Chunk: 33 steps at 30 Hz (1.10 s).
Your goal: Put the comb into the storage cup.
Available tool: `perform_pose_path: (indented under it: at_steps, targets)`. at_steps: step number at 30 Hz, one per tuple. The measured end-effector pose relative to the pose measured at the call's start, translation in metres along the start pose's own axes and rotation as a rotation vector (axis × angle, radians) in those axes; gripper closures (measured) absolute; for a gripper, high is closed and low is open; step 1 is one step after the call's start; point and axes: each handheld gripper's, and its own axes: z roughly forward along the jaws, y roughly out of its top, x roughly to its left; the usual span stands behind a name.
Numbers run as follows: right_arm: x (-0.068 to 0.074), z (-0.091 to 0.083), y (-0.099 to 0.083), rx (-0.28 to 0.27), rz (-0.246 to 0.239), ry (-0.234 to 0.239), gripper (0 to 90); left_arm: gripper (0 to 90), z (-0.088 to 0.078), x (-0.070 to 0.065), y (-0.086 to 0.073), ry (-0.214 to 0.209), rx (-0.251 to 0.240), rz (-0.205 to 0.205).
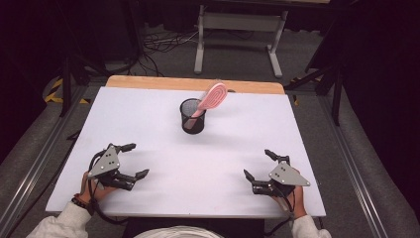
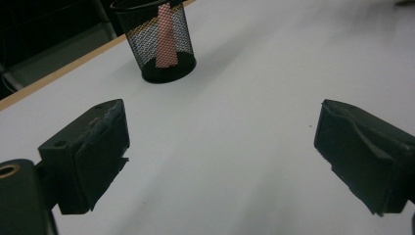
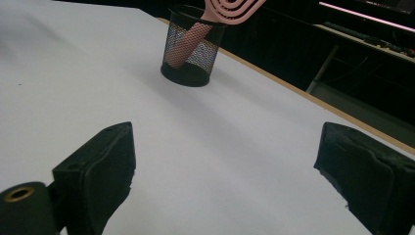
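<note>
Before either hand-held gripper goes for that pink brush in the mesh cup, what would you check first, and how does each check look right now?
1. Left hand-held gripper open, nothing held: ok.
2. Right hand-held gripper open, nothing held: ok.
3. Mesh cup upright on the white table: ok.
4. Pink brush head sticks out above the rim, leaning: ok.
5. Nothing lies between grippers and cup: ok.
6. Whether the cup would tip when the brush is pulled: cannot tell.

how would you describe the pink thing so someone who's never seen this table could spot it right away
Start at the white table and look toward its far edge, where a black mesh cup stands alone near the middle. The pink hairbrush sits handle-down in that cup, leaning right. Its flat oval head with curved ridges is the table's one bright colour.
</note>
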Motion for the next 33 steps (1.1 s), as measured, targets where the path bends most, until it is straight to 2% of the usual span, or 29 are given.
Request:
perform_pose_path:
  at_steps: [7,12,16,20,25,33]
  targets:
    - [0.0019,-0.0073,0.0011,0.002,-0.001,-0.017,9.3,7.6,0.0043,-0.0012,0.0007,-0.027,0.008,0.012]
    - [0.0006,-0.0056,0.0006,0.005,0.008,-0.018,9.7,7.6,0.0060,0.0012,0.0001,-0.031,0.011,0.003]
    - [-0.0023,-0.0039,-0.0003,0.007,0.058,-0.004,9.6,7.7,0.0062,0.0006,0.0003,-0.026,0.014,0.003]
    - [-0.0013,-0.0049,0.0014,0.005,0.050,-0.008,9.7,7.9,0.0047,0.0002,0.0005,-0.018,0.008,0.001]
    - [-0.0002,-0.0062,0.0021,0.003,0.031,-0.009,10.2,7.9,0.0056,-0.0003,0.0020,-0.015,0.008,0.017]
    - [0.0001,-0.0024,-0.0003,0.016,0.021,-0.004,10.2,7.8,0.0072,0.0027,-0.0002,-0.026,0.021,-0.001]
